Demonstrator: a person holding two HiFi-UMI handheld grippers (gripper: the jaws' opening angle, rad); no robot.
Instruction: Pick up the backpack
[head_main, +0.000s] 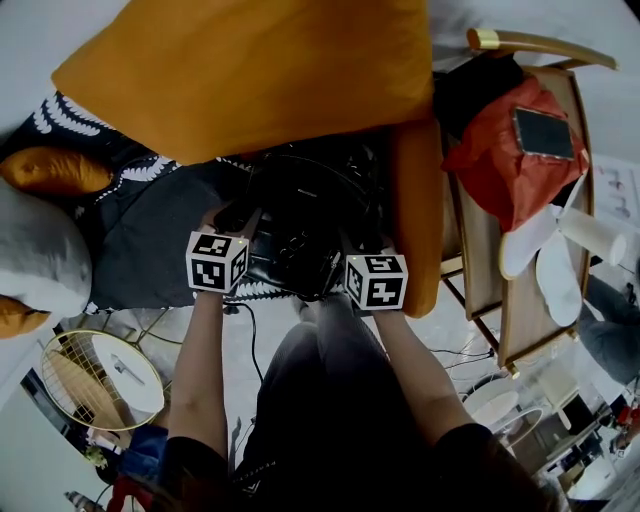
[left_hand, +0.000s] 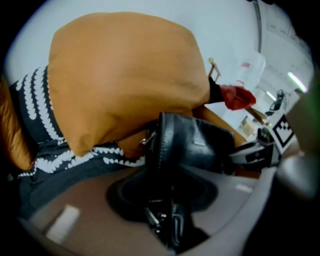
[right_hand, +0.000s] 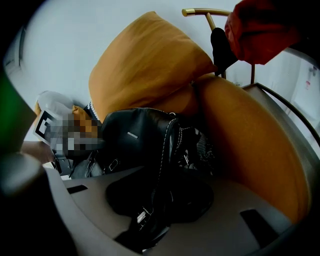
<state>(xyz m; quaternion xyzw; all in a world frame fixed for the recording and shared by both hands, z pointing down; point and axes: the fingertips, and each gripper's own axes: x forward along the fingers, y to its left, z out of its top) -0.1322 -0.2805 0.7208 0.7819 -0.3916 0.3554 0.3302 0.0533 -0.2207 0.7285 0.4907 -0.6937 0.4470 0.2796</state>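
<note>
- Step in hand: securing the grip. The left tongs (head_main: 236, 220) and the right tongs (head_main: 352, 243) each pinch a side edge of the black backpack (head_main: 300, 240), which lies on the seat.
- Next move, as I judge it: lift both together, evenly, toward the person.
- The orange cushion (head_main: 250, 70) overhangs the backpack; the orange armrest (head_main: 415, 210) hems its right side. The red bag (head_main: 495, 160) hangs apart.

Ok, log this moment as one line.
left gripper: shut on backpack | right gripper: shut on backpack | backpack: beside orange cushion
</note>
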